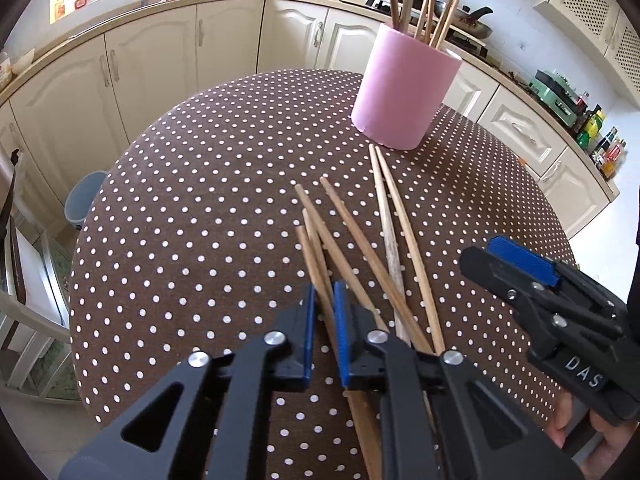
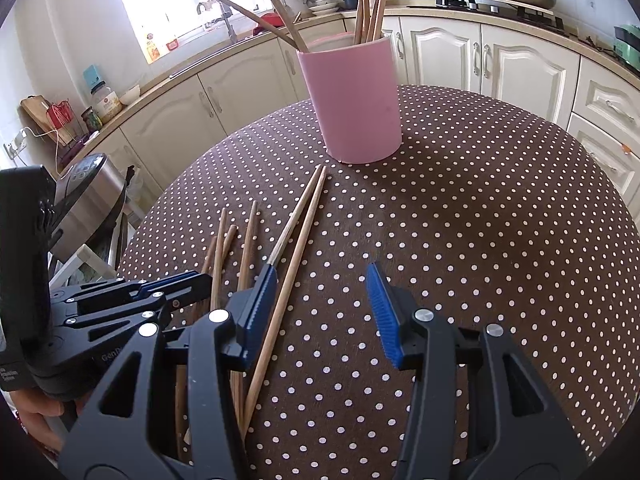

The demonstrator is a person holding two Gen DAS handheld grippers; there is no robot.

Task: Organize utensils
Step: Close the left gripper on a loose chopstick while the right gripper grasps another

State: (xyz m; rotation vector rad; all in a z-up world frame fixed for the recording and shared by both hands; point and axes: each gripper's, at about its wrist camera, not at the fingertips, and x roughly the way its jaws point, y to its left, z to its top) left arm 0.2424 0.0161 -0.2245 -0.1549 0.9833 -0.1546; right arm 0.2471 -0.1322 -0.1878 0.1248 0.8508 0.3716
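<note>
Worktop (image 1: 192, 208): round, under a brown cloth with white dots; carries everything listed below.

Pink holder (image 1: 404, 92): upright cylinder at the far side of the worktop, already stocked with several chopsticks standing on end. Judged to be the destination for the rest.

Right hand-held gripper (image 2: 324, 312): jaws spread about halfway, nothing between the pads. It hangs over the near end of the loose pile; one chopstick passes just beside its left finger, but whether they touch cannot be told.

Left hand-held gripper (image 1: 323, 320): blue pads pressed nearly together, pinching one chopstick from the left of the pile. The held stick runs between the pads and away toward the holder.

Loose chopsticks (image 1: 384, 248): roughly half a dozen wooden sticks, fanned and partly crossed on the cloth between the grippers and the holder, the farthest tips lying just short of its base.

Step in hand: pick-up of a single stick by the left gripper, grip apparently made, stick not yet lifted clear.

Next move calls for: raising it free of its crossed neighbours without dragging them, tipping it upright, and lowering it into the holder's mouth among the sticks already there.
</note>
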